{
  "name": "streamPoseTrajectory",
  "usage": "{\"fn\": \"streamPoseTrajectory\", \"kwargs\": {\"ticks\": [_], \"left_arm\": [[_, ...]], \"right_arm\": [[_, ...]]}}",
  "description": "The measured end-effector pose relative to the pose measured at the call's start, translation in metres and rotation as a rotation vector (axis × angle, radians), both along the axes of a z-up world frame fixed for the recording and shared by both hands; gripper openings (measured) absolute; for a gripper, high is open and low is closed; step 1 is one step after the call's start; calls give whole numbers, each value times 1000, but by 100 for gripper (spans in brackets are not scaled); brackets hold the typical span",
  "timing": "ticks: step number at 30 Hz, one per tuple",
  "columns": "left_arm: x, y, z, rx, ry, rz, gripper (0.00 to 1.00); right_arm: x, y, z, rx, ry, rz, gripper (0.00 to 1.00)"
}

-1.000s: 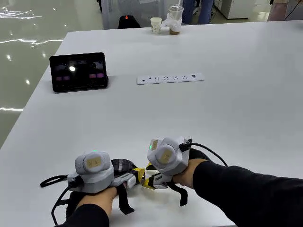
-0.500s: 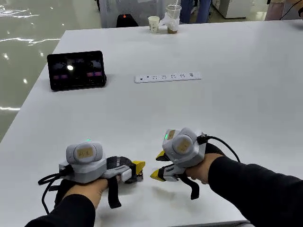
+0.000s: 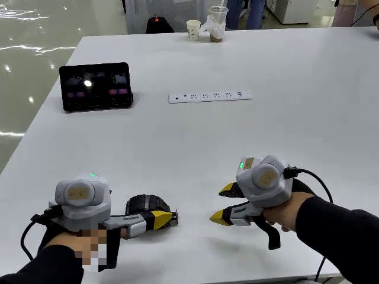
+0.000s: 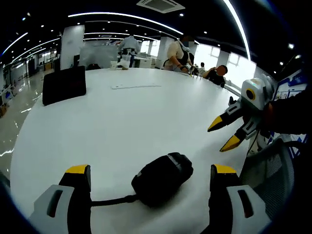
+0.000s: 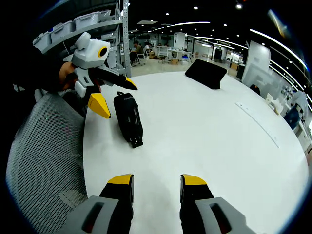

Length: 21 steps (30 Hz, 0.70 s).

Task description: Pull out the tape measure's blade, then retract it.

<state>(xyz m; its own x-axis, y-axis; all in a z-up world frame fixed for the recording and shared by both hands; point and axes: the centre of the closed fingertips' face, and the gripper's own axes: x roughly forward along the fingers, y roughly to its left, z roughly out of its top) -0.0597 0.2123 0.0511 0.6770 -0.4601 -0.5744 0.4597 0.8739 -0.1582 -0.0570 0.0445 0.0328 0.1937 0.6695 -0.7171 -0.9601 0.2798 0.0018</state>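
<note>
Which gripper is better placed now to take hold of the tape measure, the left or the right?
Left. The left gripper has its open jaws on either side of the tape measure on the table. The right gripper, also open, stands well apart from it.

Open-plan office or lab: long white table, storage racks (grey bins), ceiling strip lights.

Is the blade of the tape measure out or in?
In. The tape measure shows no blade drawn out past its case in the right gripper view.
</note>
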Motion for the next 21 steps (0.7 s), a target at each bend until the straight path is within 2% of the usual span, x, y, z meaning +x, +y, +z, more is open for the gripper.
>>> {"fn": "streamPoseTrajectory", "kwargs": {"ticks": [6,11,13,17,21], "left_arm": [[-3,15,10,13,7,-45,99],[-7,26,19,9,-16,-84,99],[-9,30,19,-1,-2,-89,99],[-17,39,18,14,2,-112,99],[-26,43,18,7,7,-144,99]], "right_arm": [[3,-16,8,29,24,-51,38],[0,-28,10,29,15,-55,41],[-2,-33,10,29,15,-57,43],[-4,-43,11,31,17,-74,46],[-2,-56,12,43,19,-105,47]]}}
